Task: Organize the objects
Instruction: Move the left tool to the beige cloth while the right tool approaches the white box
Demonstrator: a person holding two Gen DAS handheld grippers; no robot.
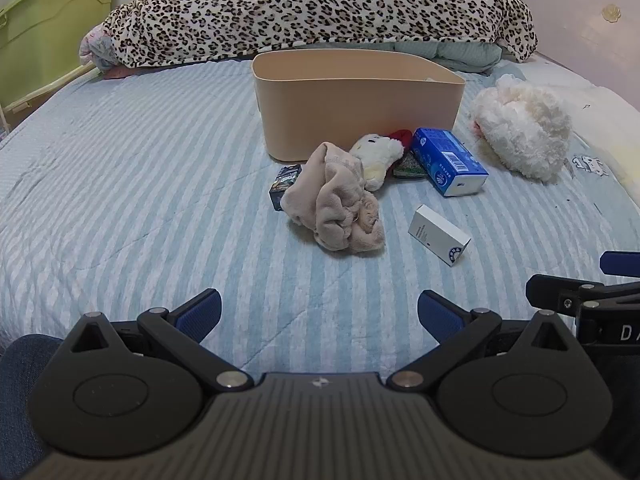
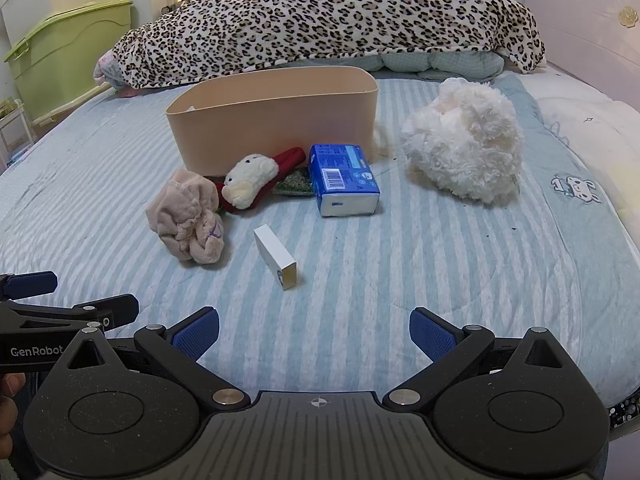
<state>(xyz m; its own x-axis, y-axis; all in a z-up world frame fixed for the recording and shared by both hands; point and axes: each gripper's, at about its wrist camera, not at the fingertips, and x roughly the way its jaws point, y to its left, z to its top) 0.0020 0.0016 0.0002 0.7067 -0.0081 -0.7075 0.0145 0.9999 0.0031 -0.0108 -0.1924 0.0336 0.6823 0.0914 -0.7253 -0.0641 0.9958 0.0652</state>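
Note:
A beige plastic bin (image 1: pixel 360 104) (image 2: pixel 276 120) stands on the striped bed. In front of it lie a crumpled beige cloth (image 1: pixel 340 204) (image 2: pixel 188 216), a small white plush with red parts (image 1: pixel 378 156) (image 2: pixel 250 180), a blue tissue pack (image 1: pixel 448 160) (image 2: pixel 344 178), a white box (image 1: pixel 438 234) (image 2: pixel 276 256), a small dark box (image 1: pixel 285 184) and a flat green packet (image 1: pixel 408 166) (image 2: pixel 294 186). A fluffy white plush (image 1: pixel 524 124) (image 2: pixel 464 144) lies to the right. My left gripper (image 1: pixel 319 316) and right gripper (image 2: pixel 314 334) are both open and empty, held near the bed's front, short of the objects.
A leopard-print blanket (image 1: pixel 320 8) (image 2: pixel 340 16) is heaped behind the bin. A green storage box (image 1: pixel 44 36) (image 2: pixel 68 52) stands off the bed at the left. The headboard (image 1: pixel 592 28) is at the right. The other gripper shows at each view's edge (image 1: pixel 592 300) (image 2: pixel 60 316).

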